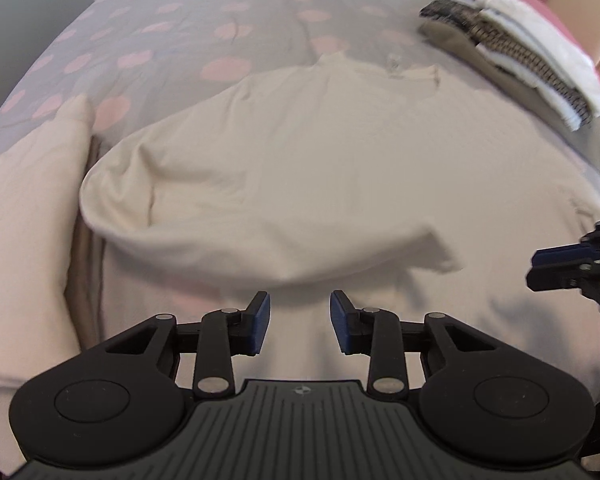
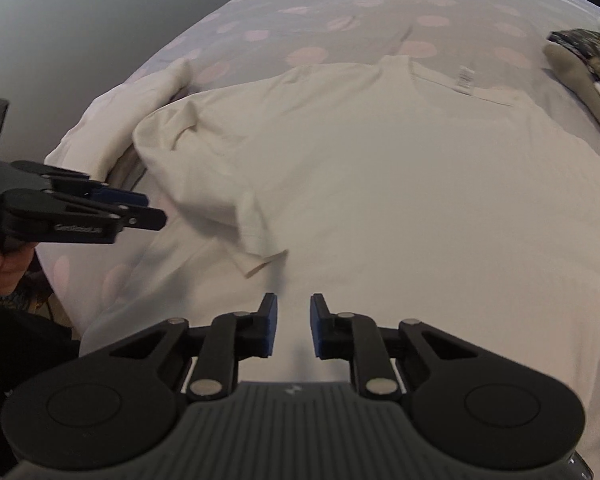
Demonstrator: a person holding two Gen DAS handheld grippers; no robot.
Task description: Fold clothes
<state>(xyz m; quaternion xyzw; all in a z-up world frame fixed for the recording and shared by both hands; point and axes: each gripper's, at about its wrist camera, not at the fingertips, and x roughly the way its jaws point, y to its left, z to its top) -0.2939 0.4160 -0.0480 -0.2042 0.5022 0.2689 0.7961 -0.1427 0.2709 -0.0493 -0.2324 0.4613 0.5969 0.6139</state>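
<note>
The cream T-shirt lies spread on the bed, its collar and label at the far end and its hem toward me. Its left side is already turned in: the sleeve lies folded over the body, with the cuff resting near the middle of the lower half. The right side looks flat and not yet folded, so I judge this shirt to be at its first fold, with the other side and the lengthwise folds still to do.

My left tool hovers over the near part of the shirt, just short of the folded sleeve's edge. Its jaws stand apart with nothing between them, and the pads touch no cloth, so it is released. My right tool hangs over the lower middle of the shirt, jaws narrower but still parted, with only bare fabric showing through the gap; it grips nothing either. Each tool shows at the edge of the other's view, so they are near each other over the hem end.

Beyond the shirt, just beside its left shoulder, lies a pale folded cloth, possibly a pillow or another garment; I cannot tell which. At the far right corner of the bed sits a stack of folded clothes, patterned and white pieces layered together, which I take as work already finished. The bedcover is grey with pink spots.
</note>
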